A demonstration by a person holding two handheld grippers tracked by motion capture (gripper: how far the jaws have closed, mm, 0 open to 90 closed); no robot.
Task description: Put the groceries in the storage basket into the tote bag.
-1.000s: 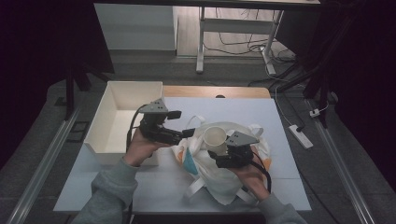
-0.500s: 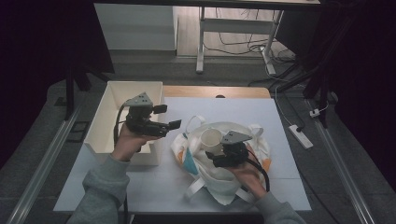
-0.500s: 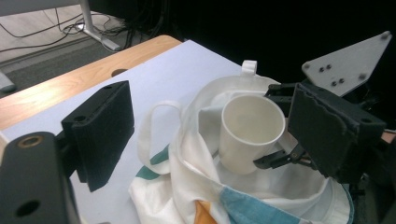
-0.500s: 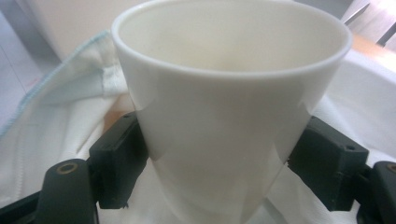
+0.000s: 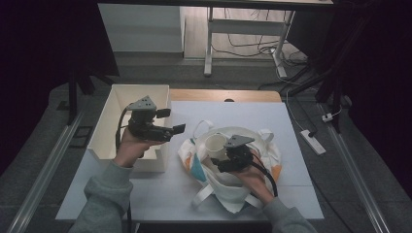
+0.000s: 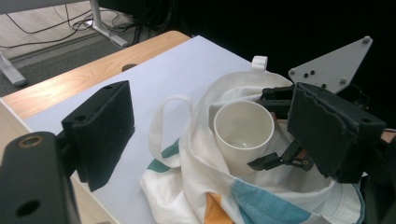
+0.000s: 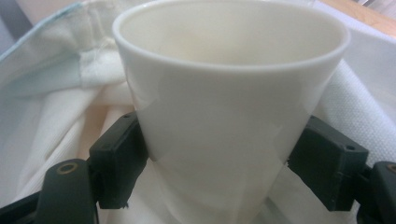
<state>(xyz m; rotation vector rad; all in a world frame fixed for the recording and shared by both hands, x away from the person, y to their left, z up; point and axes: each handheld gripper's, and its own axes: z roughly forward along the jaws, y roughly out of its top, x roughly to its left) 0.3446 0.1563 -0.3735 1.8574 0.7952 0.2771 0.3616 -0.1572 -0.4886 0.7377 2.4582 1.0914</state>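
A white cup (image 5: pixel 215 144) stands upright in the mouth of a white cloth bag (image 5: pixel 228 187) with teal and orange patches. My right gripper (image 5: pixel 217 158) is shut on the cup, one jaw on each side of the cup (image 7: pixel 229 93) low on its wall; the right gripper (image 7: pixel 224 163) sits inside the bag's opening. My left gripper (image 5: pixel 171 121) hangs open and empty over the white box's right wall, left of the bag. In the left gripper view the cup (image 6: pixel 243 130) and the bag (image 6: pixel 196 186) lie ahead between the spread jaws of my left gripper (image 6: pixel 217 109).
An open white box (image 5: pixel 109 126) sits on the table's left side. A wooden strip (image 5: pixel 223 95) runs along the far edge of the pale tabletop (image 5: pixel 291 131). A power strip (image 5: pixel 312 141) lies on the floor to the right.
My left gripper has drawn back from the bag's left edge, up and to the left, to above the box wall. The right gripper keeps its hold on the cup in place.
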